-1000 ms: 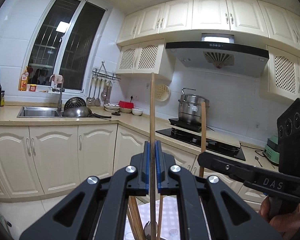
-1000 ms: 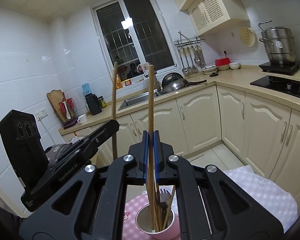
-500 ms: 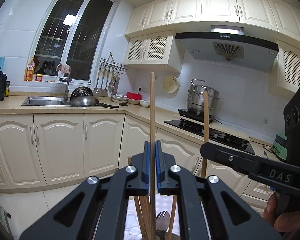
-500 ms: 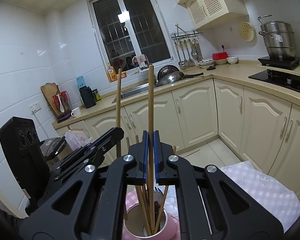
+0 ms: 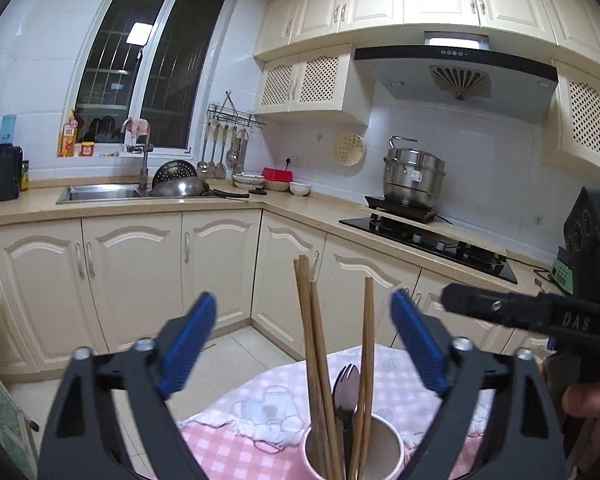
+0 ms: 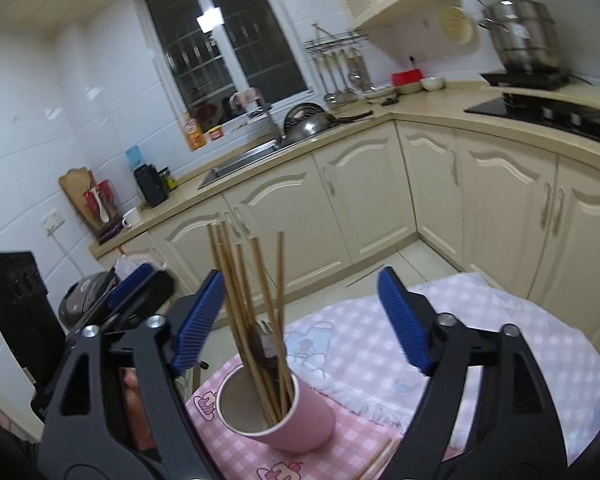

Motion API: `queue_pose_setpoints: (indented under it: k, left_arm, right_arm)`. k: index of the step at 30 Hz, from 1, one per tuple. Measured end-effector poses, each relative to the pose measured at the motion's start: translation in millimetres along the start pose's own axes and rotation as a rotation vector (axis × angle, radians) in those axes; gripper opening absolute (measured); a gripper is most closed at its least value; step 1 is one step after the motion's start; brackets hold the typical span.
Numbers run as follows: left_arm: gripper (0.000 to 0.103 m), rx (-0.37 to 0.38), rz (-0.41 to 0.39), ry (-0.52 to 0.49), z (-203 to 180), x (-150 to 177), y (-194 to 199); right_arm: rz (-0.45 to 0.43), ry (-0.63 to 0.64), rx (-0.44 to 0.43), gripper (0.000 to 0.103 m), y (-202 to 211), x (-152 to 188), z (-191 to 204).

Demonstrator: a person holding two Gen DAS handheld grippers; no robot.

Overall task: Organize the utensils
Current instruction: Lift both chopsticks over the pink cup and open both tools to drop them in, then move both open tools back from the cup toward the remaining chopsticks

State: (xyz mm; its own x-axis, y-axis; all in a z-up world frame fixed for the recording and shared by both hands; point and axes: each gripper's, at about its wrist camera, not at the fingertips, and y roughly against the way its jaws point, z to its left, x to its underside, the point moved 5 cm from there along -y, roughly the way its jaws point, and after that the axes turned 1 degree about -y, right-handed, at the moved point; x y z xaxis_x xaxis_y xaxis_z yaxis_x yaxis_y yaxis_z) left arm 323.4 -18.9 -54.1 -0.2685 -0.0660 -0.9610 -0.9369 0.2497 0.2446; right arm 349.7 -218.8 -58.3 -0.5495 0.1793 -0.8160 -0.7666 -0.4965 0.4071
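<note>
Both the left gripper [image 5: 302,320] and right gripper [image 6: 300,300] have just been opened wide, nothing gripped. The chopsticks [image 6: 256,312] are stood in the pink cup [image 6: 276,416] on the checked cloth [image 6: 480,340] at six o'clock. The sink [image 5: 100,193] is seen beyond at ten o'clock.

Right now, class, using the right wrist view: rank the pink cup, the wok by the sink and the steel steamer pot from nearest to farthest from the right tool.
1. Pink cup: just below the open right tool, on the checked cloth, holding chopsticks.
2. Wok: across the floor, on the counter by the sink.
3. Steel steamer pot: far right corner, on the stove.
</note>
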Motion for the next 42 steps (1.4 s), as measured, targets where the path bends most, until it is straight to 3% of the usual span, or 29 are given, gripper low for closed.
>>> queue_pose_setpoints:
  k: [1,15,25,37,42]
  left_arm:
    - [0.093,-0.004,0.001,-0.008,-1,-1,3]
    - [0.093,0.016,0.069,-0.072,-23,4,36]
    - [0.093,0.056,0.128,-0.123,-44,25,46]
    - [0.093,0.099,0.267,-0.172,-68,70,37]
    - [0.093,0.106,0.359,-0.193,-73,94,28]
  right_arm:
    - [-0.006,-0.002,0.018,0.093,5,0,-4]
    - [0.053,-0.051,0.136,0.094,42,16,-40]
    - [0.157,-0.100,0.224,0.094,57,54,-60]
    - [0.298,-0.111,0.277,0.094,55,107,-75]
    - [0.367,-0.091,0.305,0.094,53,130,-75]
